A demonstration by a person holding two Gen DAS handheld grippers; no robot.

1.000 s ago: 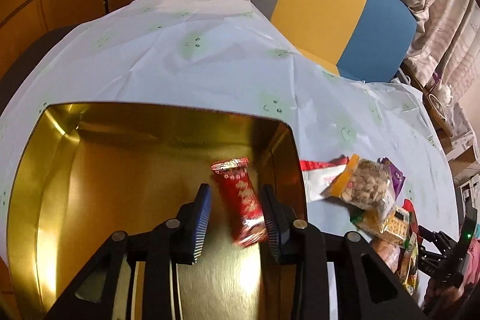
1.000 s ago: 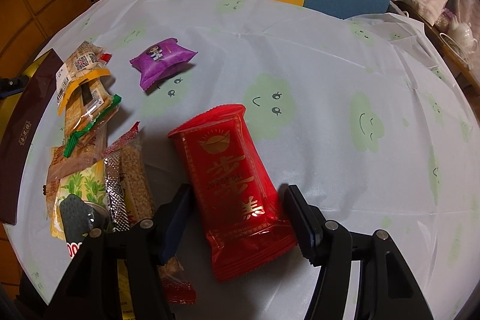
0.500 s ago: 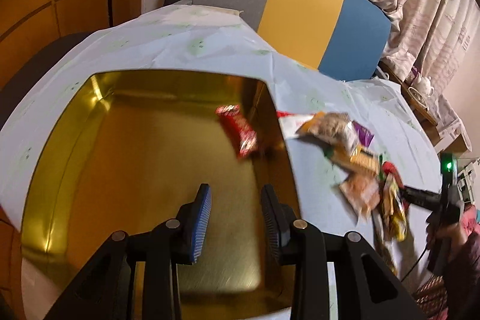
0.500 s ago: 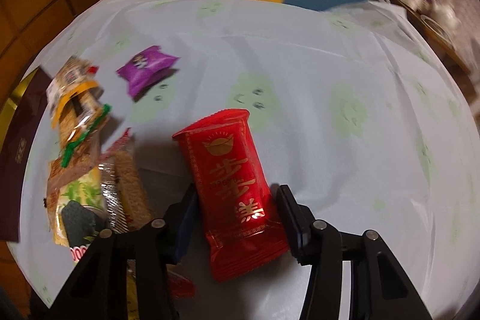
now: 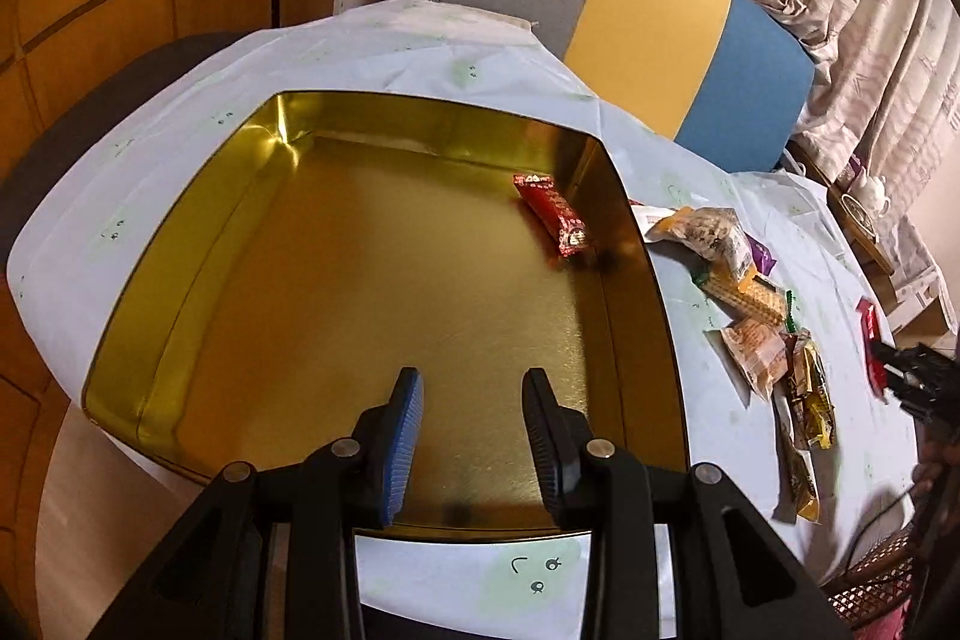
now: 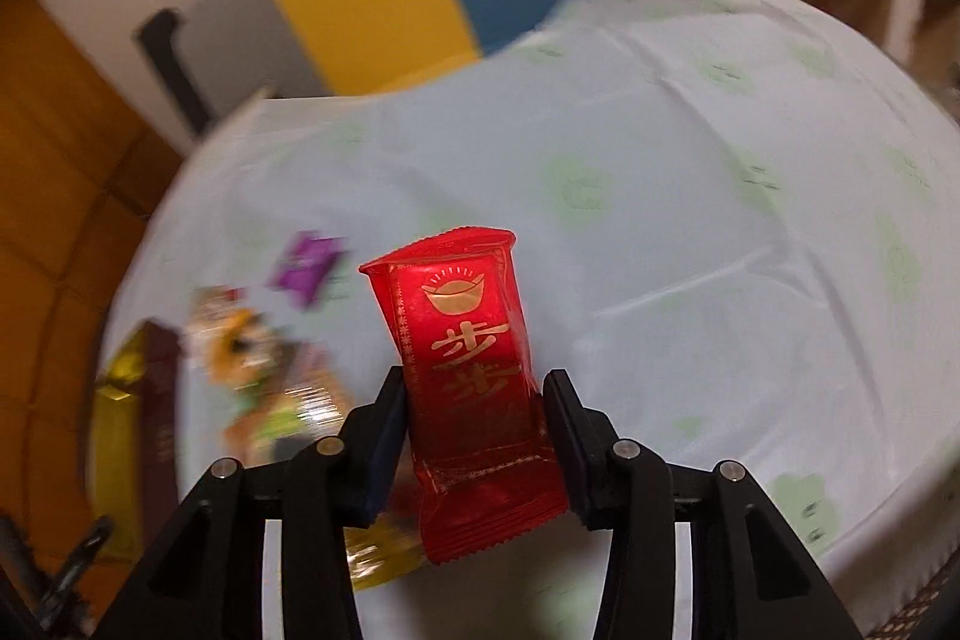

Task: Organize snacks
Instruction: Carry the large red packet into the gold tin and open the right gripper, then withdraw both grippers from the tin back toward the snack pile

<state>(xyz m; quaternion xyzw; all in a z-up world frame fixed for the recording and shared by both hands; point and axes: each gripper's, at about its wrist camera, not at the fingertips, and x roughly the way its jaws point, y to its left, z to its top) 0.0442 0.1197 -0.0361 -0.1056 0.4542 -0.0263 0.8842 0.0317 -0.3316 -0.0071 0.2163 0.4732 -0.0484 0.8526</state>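
Right wrist view shows the right gripper (image 6: 474,418) holding a big red snack pack (image 6: 465,370). Its jaws have just been closing, and now both pads press on the sides of the pack. The pack stands up tall between them, with gold writing on its front, and it is lifted off the table (image 6: 690,232). The table has a pale cloth with green smiley faces. Near the left edge of the table a pile of other snacks (image 6: 264,370) looks blurry. A purple snack (image 6: 306,265) lies just beyond the pile.

From the left wrist, the left gripper (image 5: 473,412) hangs over a big gold tin (image 5: 180,244). Its jaws are apart and nothing is between them. The blue pad (image 5: 405,436) on one finger shows clearly. The tin sits near the left edge of the table. One small red snack (image 5: 555,214) lies inside the tin, close to its far right corner. The rest of the tin floor is bare gold. Just outside the right wall of the tin, a row of snack packs (image 5: 756,316) lies on the cloth. At the right edge of this view the right gripper (image 5: 900,376) shows small and dark, with a bit of red in it. A chair (image 5: 654,34) in grey, yellow and blue stands behind the far edge of the table.
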